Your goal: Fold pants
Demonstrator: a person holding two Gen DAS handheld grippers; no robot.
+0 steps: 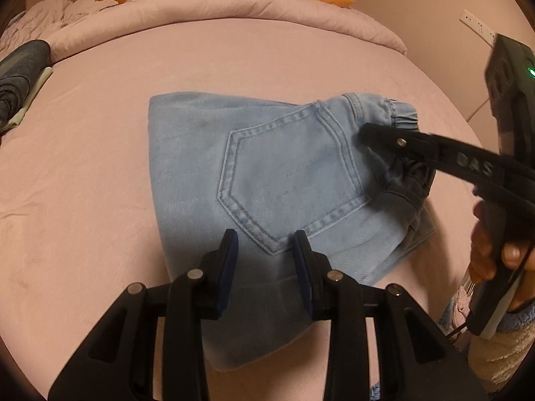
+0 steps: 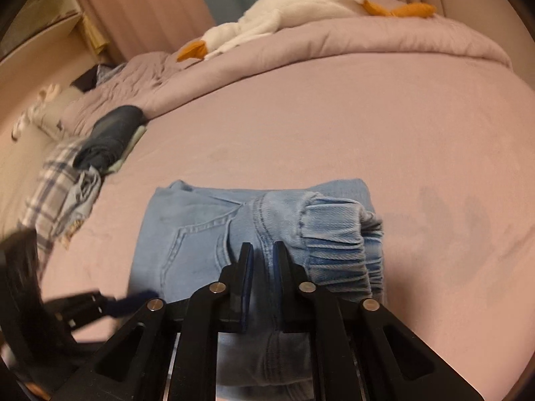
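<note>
Light blue denim pants (image 1: 267,173) lie folded into a compact packet on the pink bed sheet (image 1: 100,167), back pocket up. My left gripper (image 1: 265,239) is open just above the packet's near edge, holding nothing. My right gripper (image 2: 262,250) hovers over the elastic waistband end (image 2: 334,240), jaws slightly apart with no cloth between them. It also shows in the left wrist view (image 1: 384,137), resting near the waistband. The pants also show in the right wrist view (image 2: 207,230).
A dark folded garment (image 2: 110,137) and a plaid cloth (image 2: 57,187) lie at the bed's left side. A rolled pink duvet (image 2: 334,43) with a white plush goose (image 2: 284,10) lies at the far end. A white power strip (image 1: 478,26) is on the right wall.
</note>
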